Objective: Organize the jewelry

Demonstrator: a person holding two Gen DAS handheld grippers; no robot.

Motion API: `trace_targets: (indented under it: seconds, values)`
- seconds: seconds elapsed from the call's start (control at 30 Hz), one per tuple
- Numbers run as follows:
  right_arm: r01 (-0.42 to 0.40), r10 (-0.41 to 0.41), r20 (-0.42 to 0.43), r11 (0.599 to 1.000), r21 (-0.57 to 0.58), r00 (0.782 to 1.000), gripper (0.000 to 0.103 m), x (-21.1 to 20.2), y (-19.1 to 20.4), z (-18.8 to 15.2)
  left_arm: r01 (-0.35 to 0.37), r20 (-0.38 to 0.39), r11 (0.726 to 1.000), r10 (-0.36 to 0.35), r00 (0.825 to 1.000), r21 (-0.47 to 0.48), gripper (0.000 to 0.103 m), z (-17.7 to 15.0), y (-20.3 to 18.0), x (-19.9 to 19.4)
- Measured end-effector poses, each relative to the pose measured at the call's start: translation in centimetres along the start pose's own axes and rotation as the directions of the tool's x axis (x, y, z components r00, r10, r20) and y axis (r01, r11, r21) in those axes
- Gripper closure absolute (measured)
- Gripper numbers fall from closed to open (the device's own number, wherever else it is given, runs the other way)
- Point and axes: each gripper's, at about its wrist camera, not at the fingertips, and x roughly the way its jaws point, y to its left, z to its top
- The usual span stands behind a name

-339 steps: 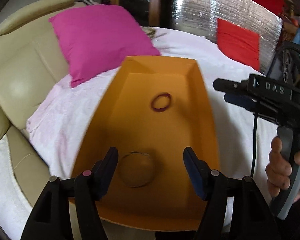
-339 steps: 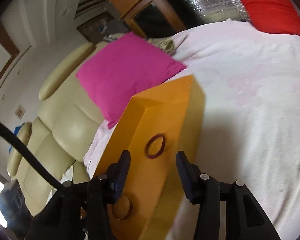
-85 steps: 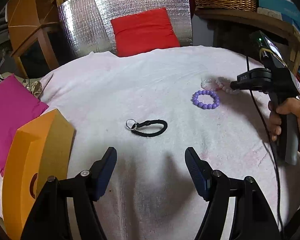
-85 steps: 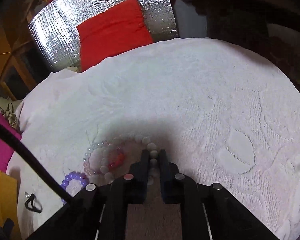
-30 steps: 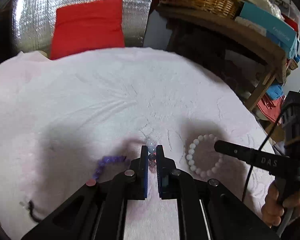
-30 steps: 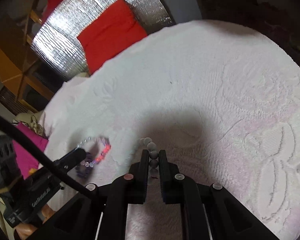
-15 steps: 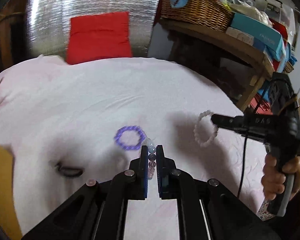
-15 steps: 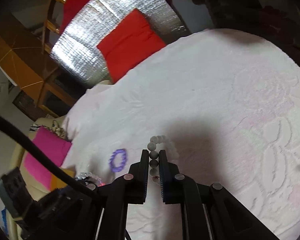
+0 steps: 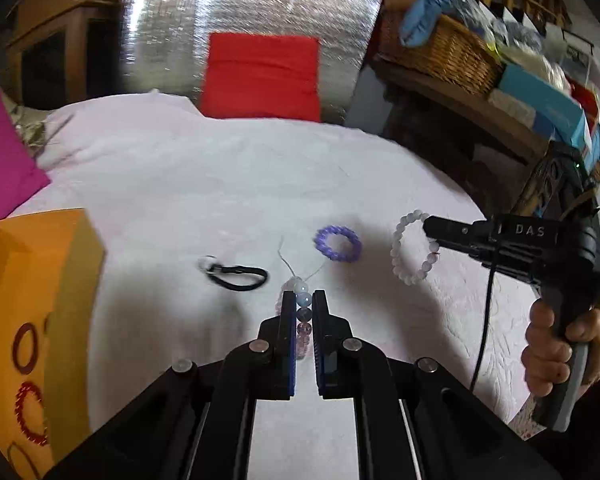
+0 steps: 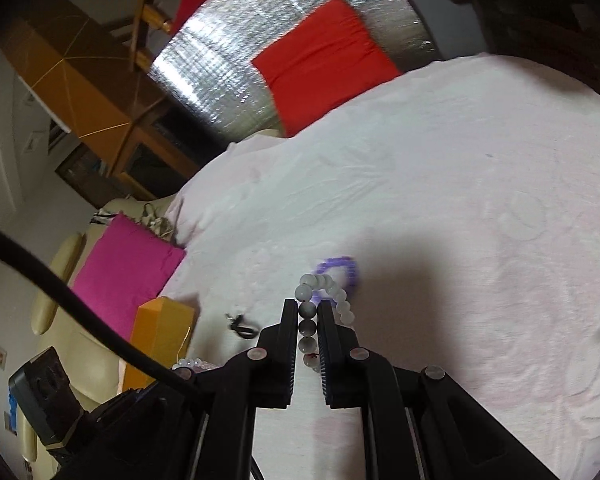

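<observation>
My left gripper (image 9: 303, 300) is shut on a pale pink and blue bead bracelet (image 9: 302, 312) and holds it above the white bedspread (image 9: 220, 184). My right gripper (image 10: 308, 310) is shut on a white bead bracelet (image 10: 324, 292); it also shows hanging from that gripper in the left wrist view (image 9: 414, 248). A purple bead bracelet (image 9: 337, 243) and a black cord with a ring (image 9: 236, 274) lie on the bedspread. The orange box (image 9: 40, 320) at the left holds dark red rings (image 9: 30, 404).
A pink pillow (image 9: 0, 160) lies at the far left, a red cushion (image 9: 260, 76) against a silver panel at the back. A wooden shelf with a wicker basket (image 9: 440, 52) stands at the right. A cream armchair (image 10: 60, 280) is beyond the box.
Both grippers have lifted their bracelets off the bedspread and swung left toward the orange box, which has come into view. The purple bracelet and black cord stay on the bedspread.
</observation>
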Motion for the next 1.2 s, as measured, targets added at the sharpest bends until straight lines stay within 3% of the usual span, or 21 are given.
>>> trace_targets:
  seconds: [0.4,0.67,0.83,1.0,1.2]
  values:
    - [-0.166,0.16,-0.06,0.98,-0.114,0.985,0.092,4.1,10.2,-2.8,-0.074,0.138,0.986,0.094,0.986,-0.148,0.095,-0.5,6.6,-8.4]
    - [-0.323,0.302,-0.129,0.925,-0.198,0.944,0.092,6.8,18.1,-6.2,-0.212,0.18,0.948,0.258,0.949,-0.236,0.095,-2.3,13.4,-15.2]
    - [-0.419,0.37,-0.213,0.865,-0.276,0.904,0.092,7.6,22.7,-9.4,-0.272,0.15,0.913,0.328,0.933,-0.306,0.095,-4.7,17.4,-17.2]
    - [-0.475,0.371,-0.329,0.814,-0.335,0.868,0.092,8.9,25.4,-13.7,-0.297,0.064,0.882,0.342,0.937,-0.367,0.095,-7.5,20.4,-16.5]
    - [-0.484,0.312,-0.421,0.777,-0.403,0.852,0.092,10.2,26.7,-17.6,-0.27,0.007,0.87,0.299,0.954,-0.414,0.095,-8.7,22.0,-14.7]
